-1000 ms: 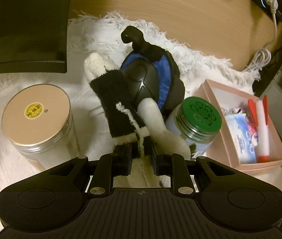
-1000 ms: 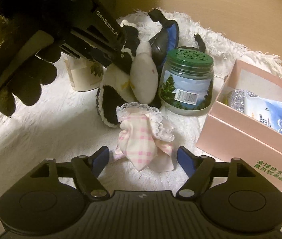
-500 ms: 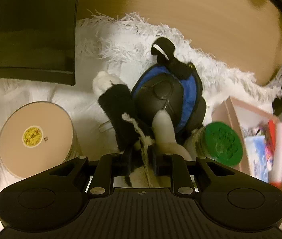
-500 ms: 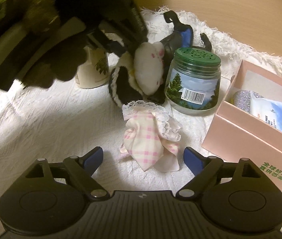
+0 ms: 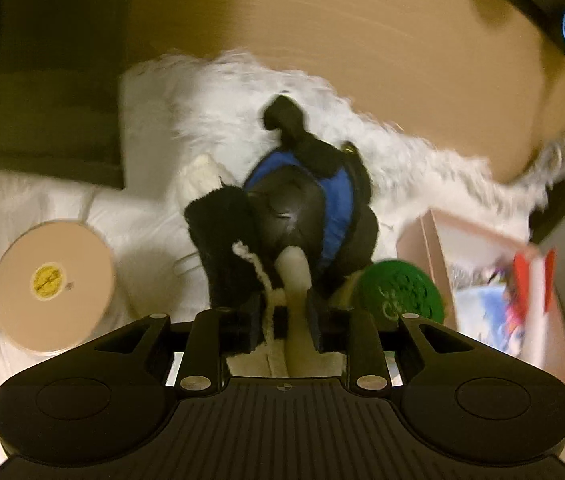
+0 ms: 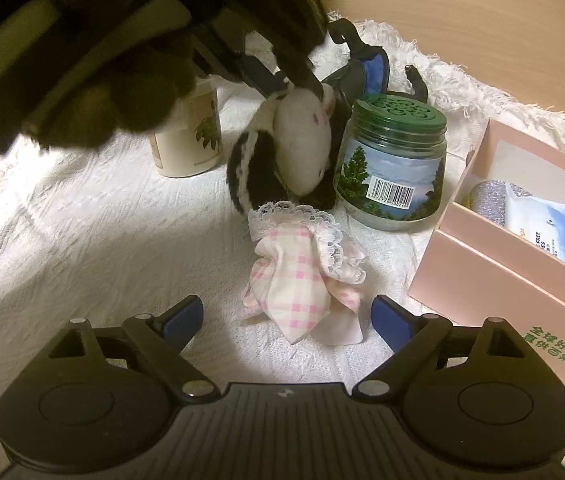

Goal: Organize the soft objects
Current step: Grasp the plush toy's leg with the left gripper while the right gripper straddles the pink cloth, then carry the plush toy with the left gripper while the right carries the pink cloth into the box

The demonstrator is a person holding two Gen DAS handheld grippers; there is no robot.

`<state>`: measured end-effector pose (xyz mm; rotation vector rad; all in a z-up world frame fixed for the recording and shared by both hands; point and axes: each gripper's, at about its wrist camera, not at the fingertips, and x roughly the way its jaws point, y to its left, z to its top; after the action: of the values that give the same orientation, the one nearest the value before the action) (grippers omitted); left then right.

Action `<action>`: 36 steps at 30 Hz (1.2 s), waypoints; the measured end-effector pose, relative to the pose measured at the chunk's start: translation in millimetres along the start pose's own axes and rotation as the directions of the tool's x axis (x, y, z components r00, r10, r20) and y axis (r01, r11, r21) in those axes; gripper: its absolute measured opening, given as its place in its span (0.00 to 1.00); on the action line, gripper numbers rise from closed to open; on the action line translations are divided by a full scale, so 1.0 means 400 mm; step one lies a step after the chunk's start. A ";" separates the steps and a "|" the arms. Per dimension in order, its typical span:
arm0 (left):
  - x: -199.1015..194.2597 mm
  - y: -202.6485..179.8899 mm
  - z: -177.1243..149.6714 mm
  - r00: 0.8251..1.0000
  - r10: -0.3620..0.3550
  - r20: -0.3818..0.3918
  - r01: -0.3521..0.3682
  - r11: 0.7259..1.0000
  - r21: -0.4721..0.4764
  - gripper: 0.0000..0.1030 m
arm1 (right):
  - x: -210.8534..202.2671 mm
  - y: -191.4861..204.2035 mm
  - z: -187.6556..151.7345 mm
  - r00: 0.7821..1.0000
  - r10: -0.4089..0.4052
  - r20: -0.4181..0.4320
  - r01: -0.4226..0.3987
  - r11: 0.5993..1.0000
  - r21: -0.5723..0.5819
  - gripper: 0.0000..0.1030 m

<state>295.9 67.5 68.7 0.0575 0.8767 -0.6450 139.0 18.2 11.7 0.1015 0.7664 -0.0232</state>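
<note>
My left gripper (image 5: 284, 322) straddles the black-and-white plush toy (image 6: 282, 156), jaws opening to release it against the green-lidded jar (image 6: 394, 160). My right gripper (image 6: 287, 320), spread wide and empty, flanks the pink checked cloth (image 6: 302, 276), ready to pinch.

Left gripper (image 5: 285, 322) jaws opening around plush toy (image 5: 242, 248) — green-lidded jar (image 5: 400, 294) beside.

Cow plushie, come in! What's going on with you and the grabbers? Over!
Left gripper opening, cow plushie between its jaws. Right gripper open, hovering at pink checked cloth. Green-lid jar crowds the plushie.
</note>
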 end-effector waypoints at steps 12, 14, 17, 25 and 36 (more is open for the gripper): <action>0.097 -0.010 0.008 0.983 0.168 -0.072 -0.163 0.984 0.071 0.50 | 0.004 -0.003 0.003 1.000 0.005 -0.007 -0.005 1.000 -0.007 0.91; 0.109 0.002 0.013 0.984 0.153 -0.094 -0.150 0.988 0.033 0.50 | 0.008 -0.005 0.006 0.999 0.025 -0.021 -0.025 1.000 -0.017 0.98; 0.125 0.024 0.020 0.984 0.130 -0.123 -0.136 0.990 -0.044 0.50 | 0.012 -0.008 0.011 0.998 0.049 -0.049 -0.051 0.998 -0.044 1.00; 0.074 0.079 -0.008 0.997 0.022 -0.069 -0.025 0.998 -0.050 0.38 | -0.007 -0.041 0.029 0.993 0.096 -0.067 -0.098 0.995 -0.022 0.82; 0.006 0.101 -0.056 0.999 -0.013 -0.039 0.016 0.998 0.056 0.37 | -0.031 -0.032 0.116 0.989 -0.006 -0.148 0.003 1.000 -0.022 0.11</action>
<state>303.5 105.7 43.7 0.1152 0.8971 -0.6842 161.4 0.6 52.6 0.0817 0.9150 -0.0113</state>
